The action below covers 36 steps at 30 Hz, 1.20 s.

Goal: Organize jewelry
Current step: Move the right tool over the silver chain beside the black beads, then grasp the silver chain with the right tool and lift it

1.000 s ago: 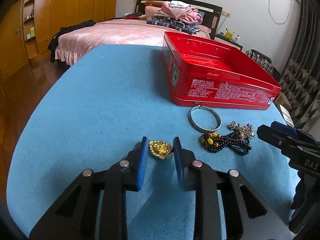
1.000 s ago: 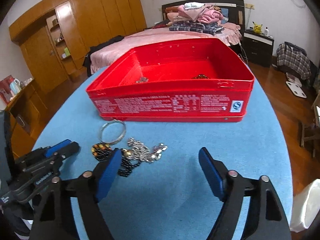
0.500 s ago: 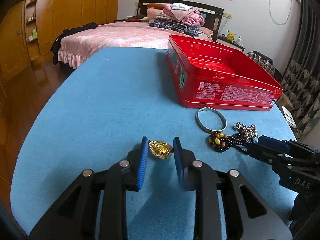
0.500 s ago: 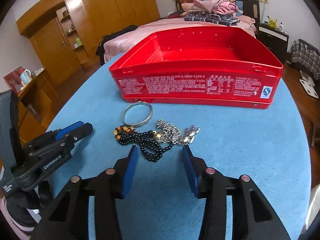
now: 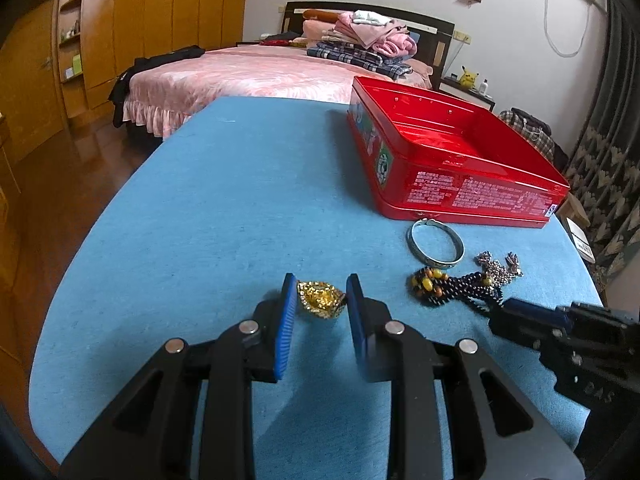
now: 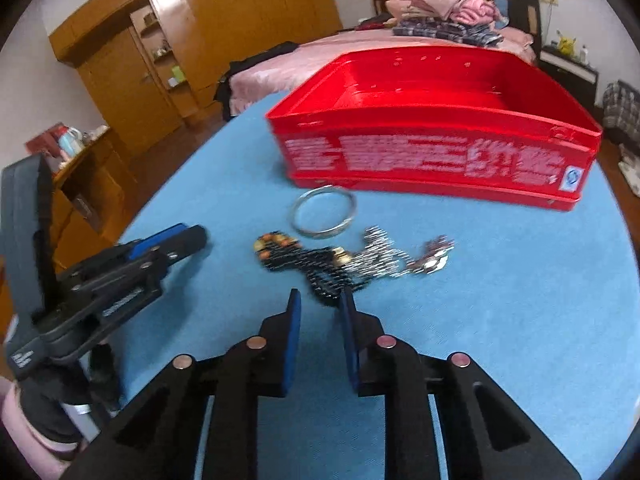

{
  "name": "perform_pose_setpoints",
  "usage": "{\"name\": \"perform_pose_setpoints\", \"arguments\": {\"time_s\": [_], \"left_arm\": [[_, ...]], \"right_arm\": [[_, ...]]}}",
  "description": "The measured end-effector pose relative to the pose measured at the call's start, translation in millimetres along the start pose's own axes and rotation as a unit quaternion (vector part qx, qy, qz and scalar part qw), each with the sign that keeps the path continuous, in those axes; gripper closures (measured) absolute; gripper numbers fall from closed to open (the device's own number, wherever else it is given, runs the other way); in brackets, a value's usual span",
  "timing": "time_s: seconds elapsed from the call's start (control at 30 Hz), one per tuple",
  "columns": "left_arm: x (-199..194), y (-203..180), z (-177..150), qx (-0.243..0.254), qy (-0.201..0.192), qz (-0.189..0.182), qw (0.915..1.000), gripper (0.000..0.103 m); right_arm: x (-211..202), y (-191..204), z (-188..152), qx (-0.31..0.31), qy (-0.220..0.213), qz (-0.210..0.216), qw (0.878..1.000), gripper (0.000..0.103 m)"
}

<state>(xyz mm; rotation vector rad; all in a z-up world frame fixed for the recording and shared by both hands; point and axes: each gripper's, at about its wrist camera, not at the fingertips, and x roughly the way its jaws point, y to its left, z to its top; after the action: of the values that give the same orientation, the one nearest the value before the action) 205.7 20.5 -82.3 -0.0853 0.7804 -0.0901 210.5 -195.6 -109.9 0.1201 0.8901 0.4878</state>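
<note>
Sitting between the blue pads of the left gripper (image 5: 321, 294) is a gold ornament (image 5: 320, 299), low over the blue tablecloth (image 5: 224, 208); the jaws stand narrow and close on it at both sides, though a firm clamp cannot be told for sure. To its right on the cloth lies a black bead string (image 5: 454, 286) with amber beads at its near-left end, tangled with a silver chain piece (image 5: 498, 264). Just beyond these rests a silver bangle (image 5: 435, 243), flat on the cloth and near the front wall of the red tin box (image 5: 472, 192), which stands open at the far right of the table.

From the right wrist view, the right gripper (image 6: 319, 306) has its jaws narrowed with a gap left between them, tips at the near end of the black bead string (image 6: 316, 268); whether they touch the beads cannot be told through the blur. Past it lie the silver chain piece (image 6: 384, 258), the bangle (image 6: 324, 216) and the red box (image 6: 436, 152). A pink bed (image 5: 248, 76) stands behind.
</note>
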Motion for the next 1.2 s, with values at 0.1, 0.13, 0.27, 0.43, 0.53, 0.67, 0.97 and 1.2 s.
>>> {"name": "perform_pose_setpoints", "arguments": {"time_s": [0.1, 0.13, 0.27, 0.43, 0.53, 0.67, 0.97, 1.2], "left_arm": [[-0.8, 0.7, -0.2, -0.001, 0.0, 0.0, 1.0, 0.079], [-0.5, 0.9, -0.5, -0.002, 0.0, 0.0, 1.0, 0.079], [-1.6, 3.3, -1.1, -0.003, 0.0, 0.0, 1.0, 0.079], [-2.6, 2.6, -2.3, 0.0, 0.0, -0.005, 1.0, 0.079], [-1.9, 0.8, -3.5, 0.003, 0.001, -0.007, 1.0, 0.079], [-0.6, -0.3, -5.1, 0.006, 0.003, -0.007, 1.0, 0.079], [2.7, -0.7, -4.0, 0.005, 0.006, -0.01, 0.9999, 0.079], [3.9, -1.7, -1.5, 0.004, 0.004, -0.012, 0.9999, 0.079]], "right_arm": [[0.2, 0.6, -1.2, -0.001, 0.002, 0.007, 1.0, 0.083], [-2.8, -2.9, -1.1, 0.007, -0.005, 0.004, 1.0, 0.083], [-15.9, -27.5, 4.0, 0.043, -0.03, -0.023, 0.998, 0.083], [-13.7, -50.2, 9.4, 0.069, -0.026, -0.058, 0.996, 0.076], [-10.5, -53.8, 13.7, 0.071, -0.031, -0.059, 0.995, 0.065], [-2.3, -51.8, 22.7, 0.073, -0.031, -0.059, 0.995, 0.057], [17.3, -28.9, 30.0, 0.024, -0.019, -0.071, 0.997, 0.059], [6.6, -22.3, 19.7, -0.006, -0.019, -0.073, 0.997, 0.084]]}}
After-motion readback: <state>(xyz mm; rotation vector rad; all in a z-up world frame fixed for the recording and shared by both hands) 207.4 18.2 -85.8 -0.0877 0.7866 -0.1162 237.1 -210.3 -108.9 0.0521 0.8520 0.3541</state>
